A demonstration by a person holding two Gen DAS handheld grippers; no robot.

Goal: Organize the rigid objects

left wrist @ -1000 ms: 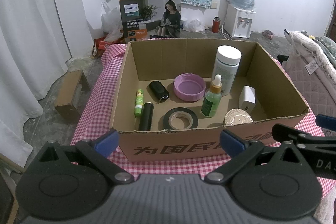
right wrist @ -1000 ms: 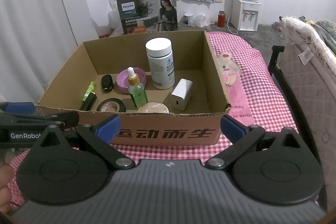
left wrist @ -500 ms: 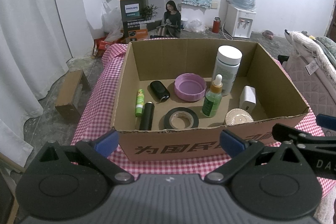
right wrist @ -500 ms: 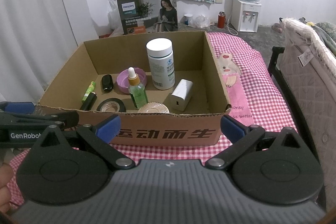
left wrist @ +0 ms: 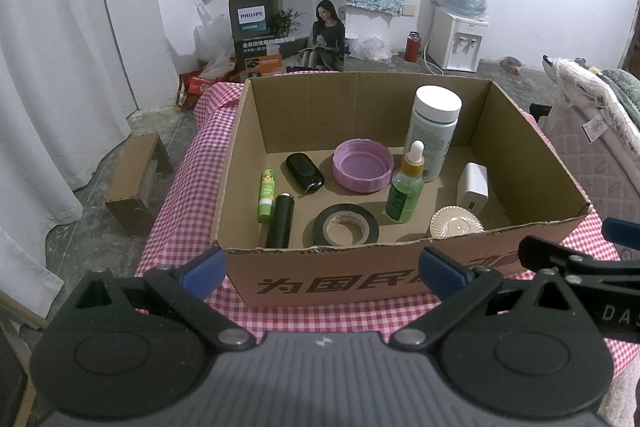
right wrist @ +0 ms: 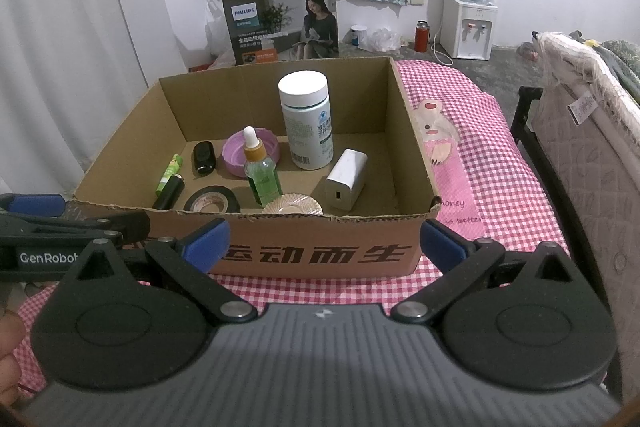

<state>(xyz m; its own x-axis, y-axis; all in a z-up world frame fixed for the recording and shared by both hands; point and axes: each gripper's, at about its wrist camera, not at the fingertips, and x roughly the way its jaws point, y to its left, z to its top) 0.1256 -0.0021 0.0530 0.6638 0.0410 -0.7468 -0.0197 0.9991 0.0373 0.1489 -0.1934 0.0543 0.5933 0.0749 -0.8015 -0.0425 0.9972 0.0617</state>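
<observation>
An open cardboard box (left wrist: 400,281) (right wrist: 320,251) stands on a pink checked cloth. Inside it are a white bottle (left wrist: 434,131) (right wrist: 306,119), a green dropper bottle (left wrist: 406,187) (right wrist: 260,169), a purple lid (left wrist: 362,165), a black tape roll (left wrist: 346,229) (right wrist: 212,201), a white charger (left wrist: 473,183) (right wrist: 346,179), a black fob (left wrist: 304,171), a green stick (left wrist: 266,193), a black tube (left wrist: 280,219) and a ribbed round dish (left wrist: 456,227) (right wrist: 292,207). My left gripper (left wrist: 320,273) and right gripper (right wrist: 324,241) are both open and empty, in front of the box's near wall.
A Philips carton (left wrist: 286,7) stands on the floor behind the box. A water dispenser (left wrist: 460,35) is at the back right. A small brown box (left wrist: 136,179) lies on the floor at left. A padded bed edge (right wrist: 580,131) runs along the right.
</observation>
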